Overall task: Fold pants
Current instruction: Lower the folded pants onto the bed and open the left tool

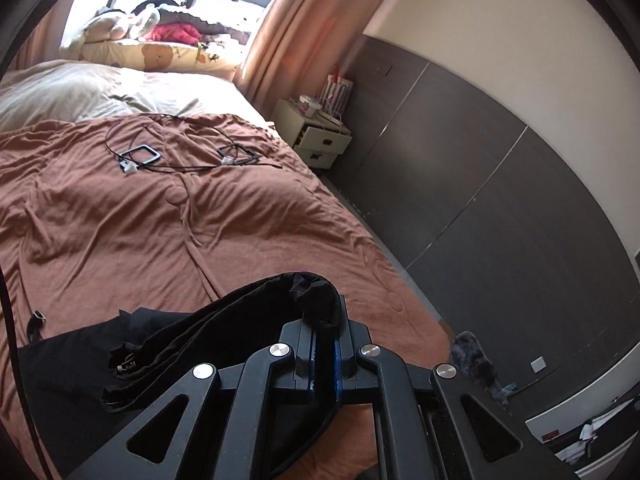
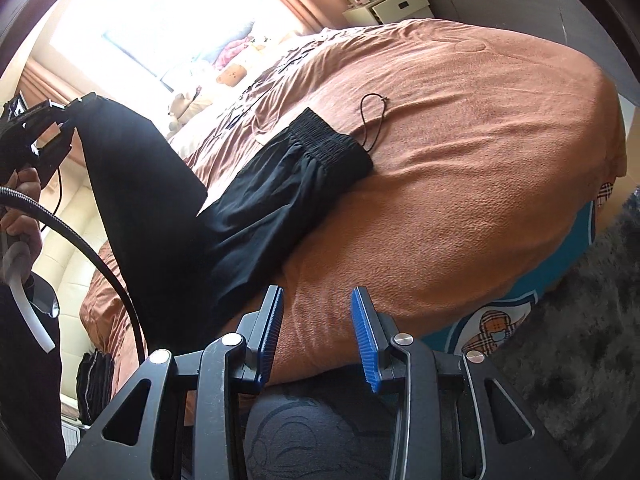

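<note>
Black pants [image 2: 224, 208] lie on the brown bedspread [image 2: 460, 184], with the elastic waistband [image 2: 332, 146] and its drawstring [image 2: 372, 120] flat on the bed. My left gripper [image 1: 324, 344] is shut on the leg end of the pants [image 1: 240, 320] and holds it lifted above the bed; it also shows in the right wrist view [image 2: 68, 116] at the far left with the cloth hanging from it. My right gripper [image 2: 318, 332] is open and empty, low over the bed's near edge, just right of the pants.
Two black frames with cables [image 1: 180, 156] lie farther up the bedspread [image 1: 120, 220]. Pillows and clothes [image 1: 160, 40] sit by the window. A white nightstand [image 1: 316, 136] stands beside the bed along a dark wall panel [image 1: 480, 200]. A dark fluffy rug [image 2: 580, 340] covers the floor.
</note>
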A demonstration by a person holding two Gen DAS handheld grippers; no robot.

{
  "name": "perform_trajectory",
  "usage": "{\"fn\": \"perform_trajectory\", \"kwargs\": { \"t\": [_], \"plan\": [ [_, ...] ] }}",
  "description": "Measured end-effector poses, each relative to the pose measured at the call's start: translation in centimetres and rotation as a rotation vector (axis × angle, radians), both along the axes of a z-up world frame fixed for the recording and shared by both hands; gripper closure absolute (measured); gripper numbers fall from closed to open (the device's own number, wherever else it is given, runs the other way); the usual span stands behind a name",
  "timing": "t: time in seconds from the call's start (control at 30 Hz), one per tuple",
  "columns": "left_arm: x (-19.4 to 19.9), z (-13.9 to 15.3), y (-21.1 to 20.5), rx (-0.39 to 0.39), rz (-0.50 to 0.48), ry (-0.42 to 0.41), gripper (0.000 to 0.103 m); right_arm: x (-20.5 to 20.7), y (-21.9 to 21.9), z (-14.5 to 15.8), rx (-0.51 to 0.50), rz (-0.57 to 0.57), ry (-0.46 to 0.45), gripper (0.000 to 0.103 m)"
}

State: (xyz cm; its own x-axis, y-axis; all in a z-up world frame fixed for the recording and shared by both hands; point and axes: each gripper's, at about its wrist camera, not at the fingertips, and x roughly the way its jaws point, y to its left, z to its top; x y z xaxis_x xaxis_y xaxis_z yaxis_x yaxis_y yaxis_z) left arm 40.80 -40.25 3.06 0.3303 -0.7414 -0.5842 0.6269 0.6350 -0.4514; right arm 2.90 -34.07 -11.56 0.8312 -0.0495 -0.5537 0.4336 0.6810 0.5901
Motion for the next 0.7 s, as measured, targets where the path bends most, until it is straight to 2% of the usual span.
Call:
{"fn": "perform_trajectory", "kwargs": {
  "t": [0.13, 0.2, 0.23, 0.27, 0.3, 0.33, 0.37, 0.5, 0.7],
  "plan": [
    [-0.5, -2.0, -1.9, 0.006, -0.049, 0.035, 0.097, 0.0, -0.9, -0.5, 0.017, -0.022, 0.011, 0.07],
    [-0.9, -2.8, -2.9, 0.035, -0.069, 0.052, 0.095, 0.0, -1.2, -0.6, 0.019, -0.038, 0.023, 0.07],
    [-1.0, -3.2, -3.4, 0.052, -0.08, 0.061, 0.089, 0.1, -1.3, -0.7, 0.015, -0.046, 0.036, 0.07],
    [-1.3, -3.6, -3.8, 0.063, -0.103, 0.077, 0.071, 0.1, -1.4, -0.7, 0.009, -0.054, 0.05, 0.065],
    [-1.6, -4.0, -4.0, 0.059, -0.132, 0.094, 0.06, 0.2, -1.4, -0.7, 0.005, -0.06, 0.059, 0.059],
    [-1.9, -4.2, -4.0, 0.055, -0.159, 0.109, 0.037, 0.2, -1.4, -0.6, 0.002, -0.068, 0.06, 0.048],
    [-2.4, -4.4, -3.8, 0.053, -0.169, 0.109, 0.025, 0.0, -1.4, -0.4, -0.004, -0.078, 0.055, 0.042],
    [-3.0, -4.2, -1.7, 0.034, -0.169, 0.112, 0.024, -0.1, -1.1, 0.3, -0.014, -0.082, 0.038, 0.039],
    [-3.0, -4.0, 3.8, 0.066, -0.078, 0.059, 0.023, 0.6, -0.4, 1.2, -0.041, -0.045, 0.02, 0.039]
  ]
}}
